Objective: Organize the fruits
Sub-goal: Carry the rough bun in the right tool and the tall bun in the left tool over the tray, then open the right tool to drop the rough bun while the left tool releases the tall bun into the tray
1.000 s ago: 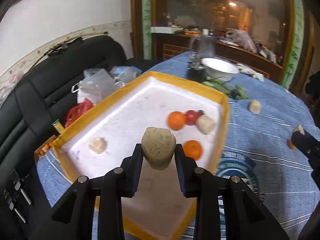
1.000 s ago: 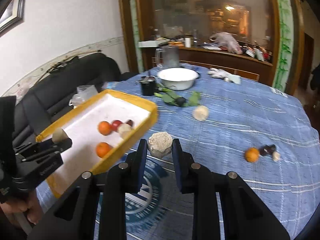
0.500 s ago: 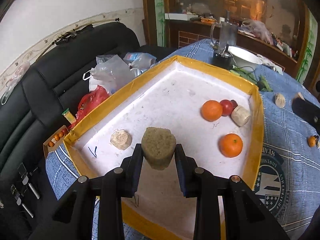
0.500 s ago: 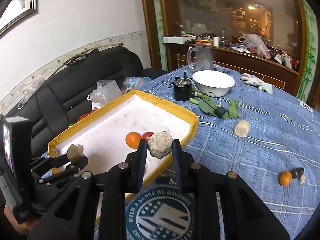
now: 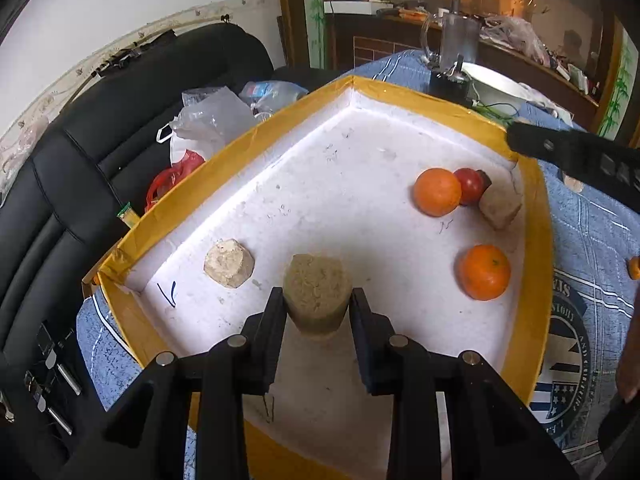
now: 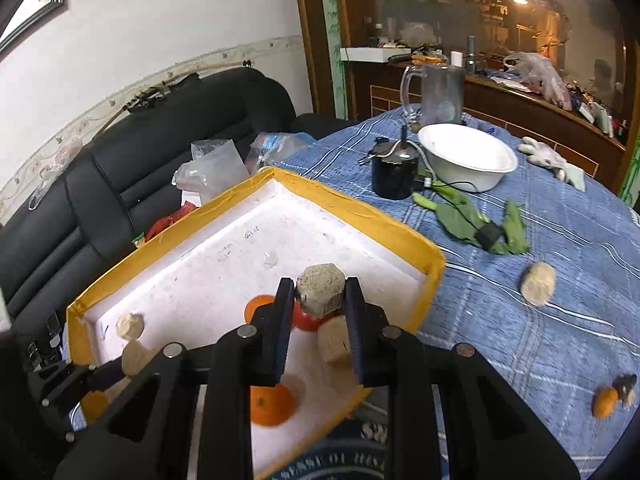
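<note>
We pinch a tan lump (image 5: 316,292) in our left tongs (image 5: 316,312) above the yellow-rimmed tray (image 5: 536,216). Our right tongs (image 6: 320,300) pinch a grey faceted lump (image 6: 321,288) over the same tray, just above a red fruit (image 6: 304,320) and an orange (image 6: 256,306).

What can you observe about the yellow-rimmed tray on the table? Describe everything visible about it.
The yellow-rimmed tray is a shallow rectangular box that looks like white foam, its walls wrapped in yellow tape. Its floor is scuffed and bears small pen marks. It lies flat on the blue checked tablecloth at the table edge beside a black sofa. Inside lie two oranges, a red fruit and two loose beige chunks. Both hand-held grippers hold further chunks above it.
</note>
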### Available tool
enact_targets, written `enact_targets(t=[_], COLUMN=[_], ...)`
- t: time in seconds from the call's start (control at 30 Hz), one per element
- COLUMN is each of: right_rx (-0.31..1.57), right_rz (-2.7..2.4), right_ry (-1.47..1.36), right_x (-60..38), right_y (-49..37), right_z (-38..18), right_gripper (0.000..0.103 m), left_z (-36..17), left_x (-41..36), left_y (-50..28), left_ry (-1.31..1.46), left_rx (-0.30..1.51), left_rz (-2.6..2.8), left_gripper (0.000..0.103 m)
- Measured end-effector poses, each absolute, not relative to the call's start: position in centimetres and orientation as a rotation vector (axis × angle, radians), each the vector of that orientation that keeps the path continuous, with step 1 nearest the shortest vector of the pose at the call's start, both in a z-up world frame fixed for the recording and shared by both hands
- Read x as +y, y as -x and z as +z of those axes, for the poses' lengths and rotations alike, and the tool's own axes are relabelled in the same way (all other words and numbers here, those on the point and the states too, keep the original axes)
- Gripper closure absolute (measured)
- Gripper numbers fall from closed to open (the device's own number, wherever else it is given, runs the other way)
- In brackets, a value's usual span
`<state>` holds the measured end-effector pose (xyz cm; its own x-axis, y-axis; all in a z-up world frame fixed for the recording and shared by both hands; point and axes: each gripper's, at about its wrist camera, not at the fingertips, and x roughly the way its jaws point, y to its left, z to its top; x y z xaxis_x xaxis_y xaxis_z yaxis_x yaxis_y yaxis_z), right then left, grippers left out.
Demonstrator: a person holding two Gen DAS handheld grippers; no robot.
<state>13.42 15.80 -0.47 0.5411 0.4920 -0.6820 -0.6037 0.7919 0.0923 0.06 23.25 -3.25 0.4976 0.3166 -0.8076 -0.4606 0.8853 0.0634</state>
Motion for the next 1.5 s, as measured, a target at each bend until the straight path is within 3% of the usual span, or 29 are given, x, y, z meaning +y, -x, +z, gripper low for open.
enact_targets(t=[1.0,1.07,1.1,1.13,1.2,1.5], right_rx=[0.842,0.84,0.838,0.835,0.827,0.789], right_rz=[0.641,0.62,0.615,0.614,0.599,0.545], right_ry=[0.218,0.237,0.235,0.23,0.227,0.171], right_x=[19.2,19.2,19.1,18.8,18.2,12.6], right_y=[-17.3,-17.3,-17.3,-17.2,-17.1,-15.5], right_z=[-3.0,-3.1,-3.0,-2.9,-2.4,-0.1], right_gripper=[0.075,0.057,0.042,0.037,0.035,0.019], left_z=[-3.4,-3.4,-3.4,-3.2,-2.8,-1.4], left_x=[24.5,24.7,24.8,25.0,25.2,24.3], left_y=[-0.6,-0.5,-0.4,-0.3,0.0,0.9], left_ry=[0.168,0.169,0.17,0.173,0.177,0.168], left_rx=[0.947,0.954,0.955,0.95,0.929,0.883], left_rz=[0.535,0.553,0.564,0.573,0.594,0.604], left_gripper=[0.071,0.068,0.059,0.047,0.033,0.026])
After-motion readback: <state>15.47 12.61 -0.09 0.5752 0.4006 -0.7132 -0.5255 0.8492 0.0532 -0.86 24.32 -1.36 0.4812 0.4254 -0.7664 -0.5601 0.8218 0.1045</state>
